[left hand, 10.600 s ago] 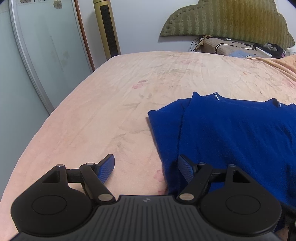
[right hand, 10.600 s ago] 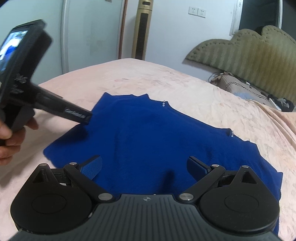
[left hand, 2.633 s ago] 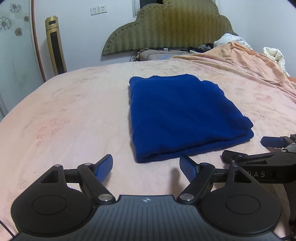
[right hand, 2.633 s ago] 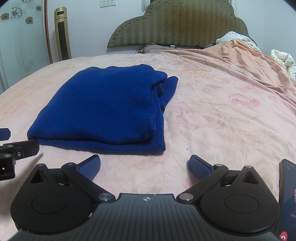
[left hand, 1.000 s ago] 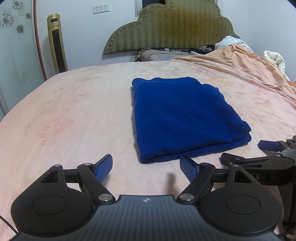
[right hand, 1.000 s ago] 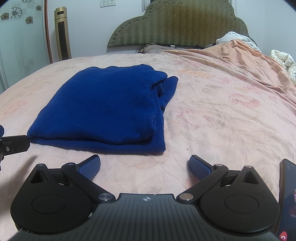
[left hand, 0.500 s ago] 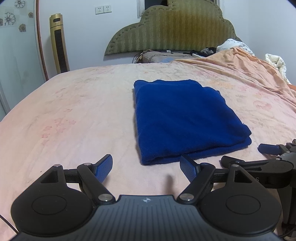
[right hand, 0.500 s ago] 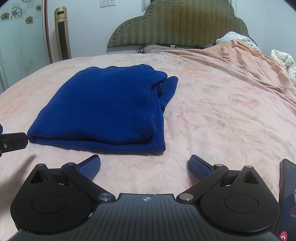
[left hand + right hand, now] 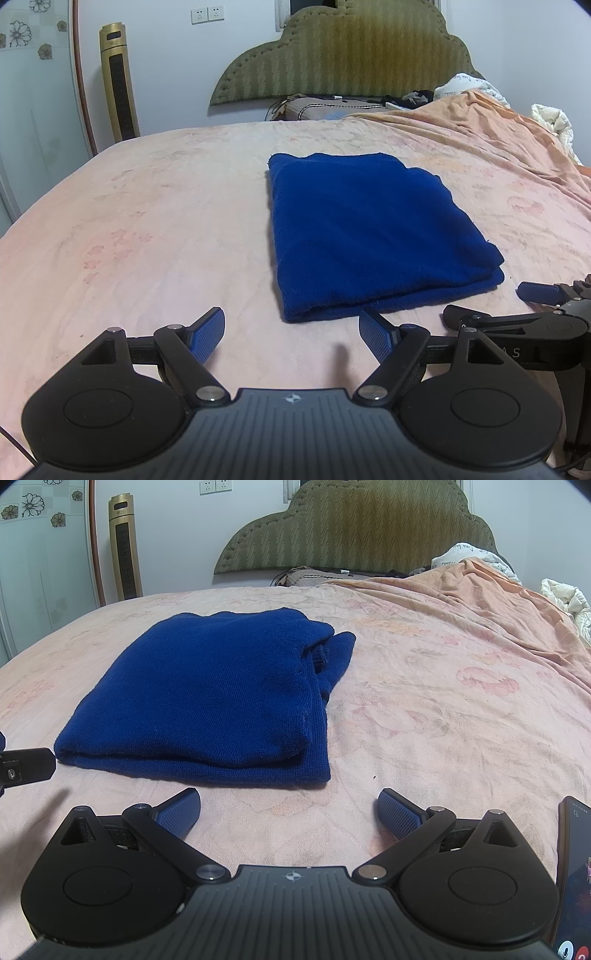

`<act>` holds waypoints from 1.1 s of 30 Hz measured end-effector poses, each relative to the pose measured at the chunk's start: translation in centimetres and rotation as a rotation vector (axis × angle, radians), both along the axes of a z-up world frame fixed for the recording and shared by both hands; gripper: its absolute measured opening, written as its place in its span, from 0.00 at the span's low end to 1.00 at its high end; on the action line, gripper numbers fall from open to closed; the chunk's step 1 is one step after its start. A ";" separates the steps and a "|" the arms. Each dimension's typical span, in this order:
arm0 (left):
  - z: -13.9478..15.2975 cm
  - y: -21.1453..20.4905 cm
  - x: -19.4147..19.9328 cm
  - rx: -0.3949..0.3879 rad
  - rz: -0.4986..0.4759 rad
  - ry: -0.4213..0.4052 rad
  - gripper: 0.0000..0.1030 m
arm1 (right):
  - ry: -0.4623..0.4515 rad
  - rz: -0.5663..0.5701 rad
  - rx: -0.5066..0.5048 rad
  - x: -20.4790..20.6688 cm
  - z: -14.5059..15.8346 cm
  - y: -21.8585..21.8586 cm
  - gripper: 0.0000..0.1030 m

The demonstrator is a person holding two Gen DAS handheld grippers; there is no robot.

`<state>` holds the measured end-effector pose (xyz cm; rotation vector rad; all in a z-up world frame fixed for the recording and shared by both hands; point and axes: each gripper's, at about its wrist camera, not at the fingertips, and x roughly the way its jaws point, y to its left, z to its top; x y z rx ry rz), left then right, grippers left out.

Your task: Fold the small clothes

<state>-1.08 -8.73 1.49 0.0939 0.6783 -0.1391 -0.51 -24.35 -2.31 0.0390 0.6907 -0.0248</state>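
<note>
A blue sweater (image 9: pixel 369 229) lies folded into a neat rectangle on the pink bed sheet (image 9: pixel 166 229); it also shows in the right wrist view (image 9: pixel 207 694), with a sleeve end sticking out at its far right. My left gripper (image 9: pixel 291 332) is open and empty, just in front of the sweater's near edge. My right gripper (image 9: pixel 290 810) is open and empty, also just short of the near edge. The right gripper's body shows at the right of the left wrist view (image 9: pixel 535 317). A bit of the left gripper (image 9: pixel 26 764) shows at the left edge of the right wrist view.
A green padded headboard (image 9: pixel 351 55) stands at the far end. An orange blanket (image 9: pixel 498 602) is heaped at the right. A gold tower fan (image 9: pixel 118 81) stands by the left wall. A phone (image 9: pixel 574 878) sits at the right edge of the right wrist view.
Since ten seconds ago the spread sweater has become a folded rectangle. In the last second the left gripper drew back slightly; the right gripper has not moved.
</note>
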 end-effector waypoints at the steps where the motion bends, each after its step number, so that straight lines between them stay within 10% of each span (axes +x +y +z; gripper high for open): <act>1: 0.0 0.0 0.0 0.000 0.001 -0.001 0.78 | 0.000 0.000 0.000 0.0 0.0 0.0 1.00; 33: -0.1 0.4 0.1 0.015 0.000 0.026 0.78 | 0.015 -0.063 0.056 -1.9 1.1 0.1 1.00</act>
